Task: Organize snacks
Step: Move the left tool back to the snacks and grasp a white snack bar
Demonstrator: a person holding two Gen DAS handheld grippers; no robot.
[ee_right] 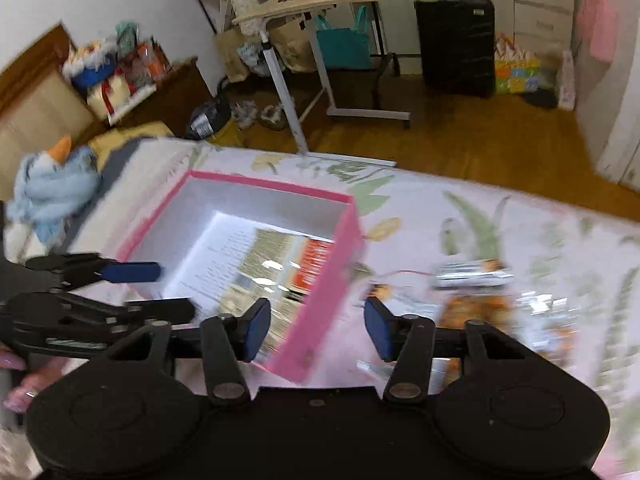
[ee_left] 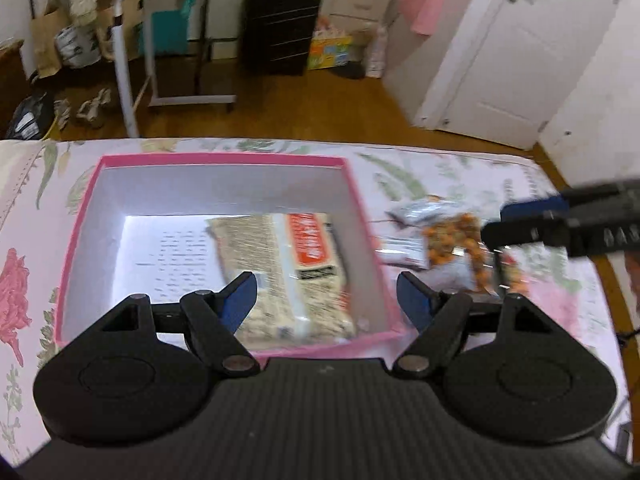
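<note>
Both tools hang over the bed (ee_left: 460,160) now, and neither carries anything. The left tongs (ee_left: 326,294) stand well apart, blue pads wide, nothing between them but the view down into the pink box (ee_left: 224,159) directly below and ahead. The right tongs (ee_right: 318,330) are parted too, a little narrower, empty, poised over the box's near corner.

Inside the box, just ahead of the left tongs, lies a long pale snack packet (ee_left: 296,268) with an orange-red label, flat along the box's right wall. My read: it lies lengthwise there to leave the left half of the floor free for more. On that bare floor is what looks like printed text, too smeared to read.

To the right of the left tongs, outside the box, the loose snacks (ee_left: 452,240) wait on the floral sheet: a clear bag of orange pieces and a silvery wrapper beside it. From the right wrist they sit just ahead and right of the right tongs, so that side looks best placed to fetch one next.

Hard to make out: the pile is blurred, so I cannot count packets or tell which overlaps which. The left tongs' own body hides the box's near wall. At the lower left edge of the right view, fingertips (ee_right: 20,394) on a handle are cut off.
</note>
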